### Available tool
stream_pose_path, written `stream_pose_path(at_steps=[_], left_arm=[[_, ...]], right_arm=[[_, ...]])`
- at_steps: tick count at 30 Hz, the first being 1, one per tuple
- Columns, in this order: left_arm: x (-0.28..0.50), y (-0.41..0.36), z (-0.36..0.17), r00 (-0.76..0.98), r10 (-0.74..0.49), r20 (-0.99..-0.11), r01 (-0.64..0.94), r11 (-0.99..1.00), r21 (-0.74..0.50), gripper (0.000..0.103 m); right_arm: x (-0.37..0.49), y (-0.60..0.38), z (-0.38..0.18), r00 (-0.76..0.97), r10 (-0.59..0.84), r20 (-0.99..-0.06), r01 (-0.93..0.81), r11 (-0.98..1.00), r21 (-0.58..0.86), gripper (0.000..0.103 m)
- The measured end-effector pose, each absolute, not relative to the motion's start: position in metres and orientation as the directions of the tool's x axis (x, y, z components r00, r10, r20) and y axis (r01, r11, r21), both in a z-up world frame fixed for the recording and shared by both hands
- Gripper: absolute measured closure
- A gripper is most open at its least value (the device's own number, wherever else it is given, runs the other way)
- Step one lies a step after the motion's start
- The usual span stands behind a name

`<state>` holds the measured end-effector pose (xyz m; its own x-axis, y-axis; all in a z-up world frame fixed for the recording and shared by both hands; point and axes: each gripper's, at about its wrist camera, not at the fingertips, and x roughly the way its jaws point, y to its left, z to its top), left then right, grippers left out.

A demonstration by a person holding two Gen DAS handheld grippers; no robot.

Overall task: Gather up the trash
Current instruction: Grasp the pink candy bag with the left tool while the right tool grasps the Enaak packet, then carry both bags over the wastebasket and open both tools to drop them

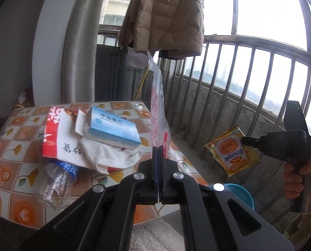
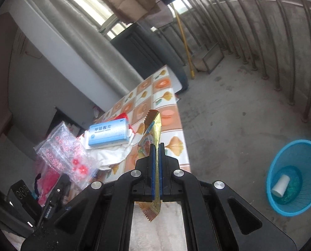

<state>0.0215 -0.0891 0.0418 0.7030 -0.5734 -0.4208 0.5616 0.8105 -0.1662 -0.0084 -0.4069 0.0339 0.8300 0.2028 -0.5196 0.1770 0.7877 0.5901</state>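
Note:
My left gripper (image 1: 159, 148) is shut on a clear plastic bag with red print (image 1: 158, 104), which stands up above the table; the same bag (image 2: 71, 154) shows at lower left in the right wrist view. My right gripper (image 2: 157, 146) is shut on a yellow snack wrapper (image 2: 153, 129), held edge-on. In the left wrist view that wrapper (image 1: 232, 152) hangs out past the table's right edge, pinched by the right gripper (image 1: 244, 140) in a hand. On the patterned table (image 1: 19, 129) lie a blue-white box (image 1: 113, 129), a red-white paper bag (image 1: 57, 138), white cloth (image 1: 105, 156) and a clear bottle (image 1: 55, 184).
A blue wastebasket (image 2: 293, 177) with a white cup inside stands on the concrete floor right of the table; its rim (image 1: 241, 192) peeks out in the left wrist view. Metal railing (image 1: 239, 83) fences the balcony. A tan jacket (image 1: 165, 14) hangs overhead. A yellow-handled broom (image 2: 184, 39) leans beyond.

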Motion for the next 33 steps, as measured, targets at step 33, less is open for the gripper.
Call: stream_pose_path(at_steps=[33], left_arm=[[-0.007, -0.480, -0.103, -0.103, -0.545, -0.832, 0.909, 0.289, -0.302, 0.103]], right_arm=[[-0.147, -0.582, -0.129, 0.553, -0.273, -0.787, 0.832, 0.226, 0.506, 0.095]])
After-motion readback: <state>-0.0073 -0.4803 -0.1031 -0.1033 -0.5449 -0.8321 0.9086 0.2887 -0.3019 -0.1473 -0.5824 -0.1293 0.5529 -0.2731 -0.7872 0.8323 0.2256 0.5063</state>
